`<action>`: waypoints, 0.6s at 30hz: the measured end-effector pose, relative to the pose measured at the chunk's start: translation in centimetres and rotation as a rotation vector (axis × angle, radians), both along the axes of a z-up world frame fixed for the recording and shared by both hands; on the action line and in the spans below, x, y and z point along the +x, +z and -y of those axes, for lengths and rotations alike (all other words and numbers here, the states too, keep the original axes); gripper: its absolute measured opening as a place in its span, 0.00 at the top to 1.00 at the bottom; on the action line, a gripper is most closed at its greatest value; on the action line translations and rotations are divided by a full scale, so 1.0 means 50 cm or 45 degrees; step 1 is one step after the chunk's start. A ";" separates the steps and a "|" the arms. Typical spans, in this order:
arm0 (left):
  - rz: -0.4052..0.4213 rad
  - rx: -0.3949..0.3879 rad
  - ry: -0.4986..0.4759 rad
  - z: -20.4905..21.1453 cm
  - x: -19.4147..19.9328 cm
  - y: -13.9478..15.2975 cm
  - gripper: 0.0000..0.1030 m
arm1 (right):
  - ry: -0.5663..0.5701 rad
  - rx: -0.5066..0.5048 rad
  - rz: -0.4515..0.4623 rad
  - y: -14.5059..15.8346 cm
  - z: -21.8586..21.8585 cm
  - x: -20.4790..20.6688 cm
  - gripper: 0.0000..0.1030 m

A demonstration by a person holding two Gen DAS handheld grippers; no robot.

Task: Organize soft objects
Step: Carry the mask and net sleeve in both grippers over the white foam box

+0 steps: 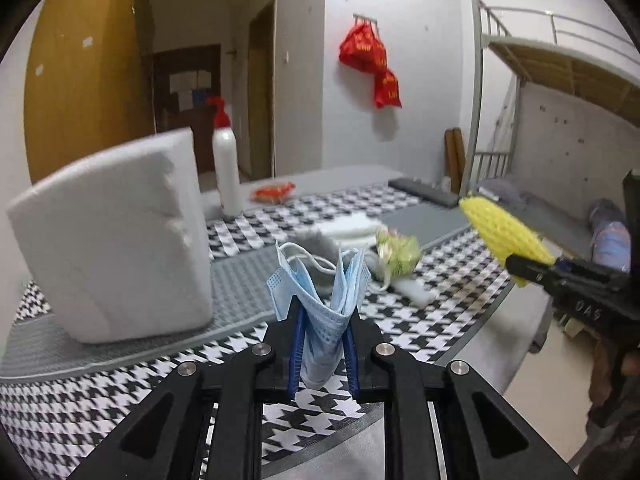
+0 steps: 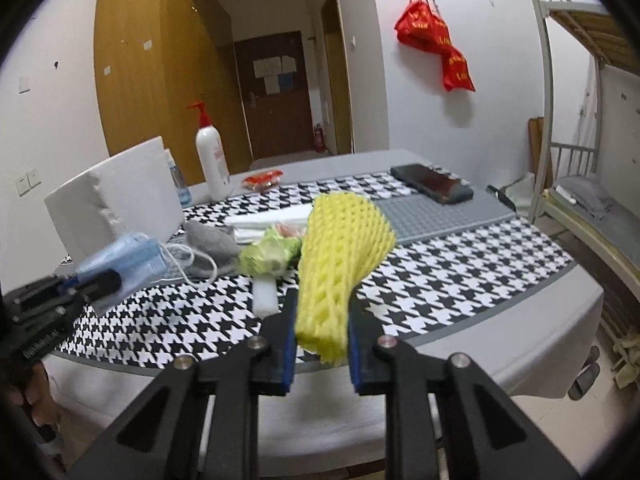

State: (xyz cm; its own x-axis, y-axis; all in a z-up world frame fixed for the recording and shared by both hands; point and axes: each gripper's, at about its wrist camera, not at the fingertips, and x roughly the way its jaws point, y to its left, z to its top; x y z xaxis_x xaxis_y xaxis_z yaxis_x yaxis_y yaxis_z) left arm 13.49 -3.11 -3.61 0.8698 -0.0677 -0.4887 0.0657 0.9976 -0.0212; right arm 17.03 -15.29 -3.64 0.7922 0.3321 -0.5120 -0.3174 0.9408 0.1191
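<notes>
My left gripper (image 1: pixel 323 312) is shut on a bunch of pale blue face masks (image 1: pixel 320 284), held above the houndstooth table cloth (image 1: pixel 120 408). My right gripper (image 2: pixel 322 306) is shut on a yellow foam net sleeve (image 2: pixel 340 256), lifted off the table. In the left wrist view the right gripper (image 1: pixel 520 266) shows at the right edge with the yellow sleeve (image 1: pixel 500 232) sticking out. In the right wrist view the left gripper (image 2: pixel 100 280) appears at the left with the blue masks (image 2: pixel 124 256). On the table lie a green crumpled wrapper (image 2: pixel 268 254), a grey soft piece (image 2: pixel 212 240) and white foam strips (image 2: pixel 264 294).
A big white foam block (image 1: pixel 116 236) stands on the left of the table. Behind it are a white pump bottle (image 2: pixel 212 156) with a red head and a red packet (image 2: pixel 262 178). A dark phone (image 2: pixel 434 184) lies at the far right. A metal bunk bed (image 2: pixel 580 184) stands beyond the table.
</notes>
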 end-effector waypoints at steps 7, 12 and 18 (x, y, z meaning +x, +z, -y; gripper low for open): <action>0.109 0.027 0.027 -0.014 -0.050 0.057 0.82 | 0.056 0.046 0.057 0.032 -0.012 -0.024 0.76; 0.152 0.038 0.064 -0.030 -0.063 0.075 0.82 | 0.096 0.061 0.095 0.052 -0.028 -0.036 0.76; 0.205 0.066 0.116 -0.056 -0.084 0.096 0.82 | 0.147 0.070 0.119 0.072 -0.053 -0.041 0.76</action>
State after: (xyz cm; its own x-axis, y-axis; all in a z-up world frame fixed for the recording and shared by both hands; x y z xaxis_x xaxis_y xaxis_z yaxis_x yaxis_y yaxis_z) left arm 9.26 -0.29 1.17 0.9384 0.0364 -0.3437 -0.0263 0.9991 0.0338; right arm 14.98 -12.65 -0.06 0.7906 0.4492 -0.4160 -0.4351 0.8903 0.1345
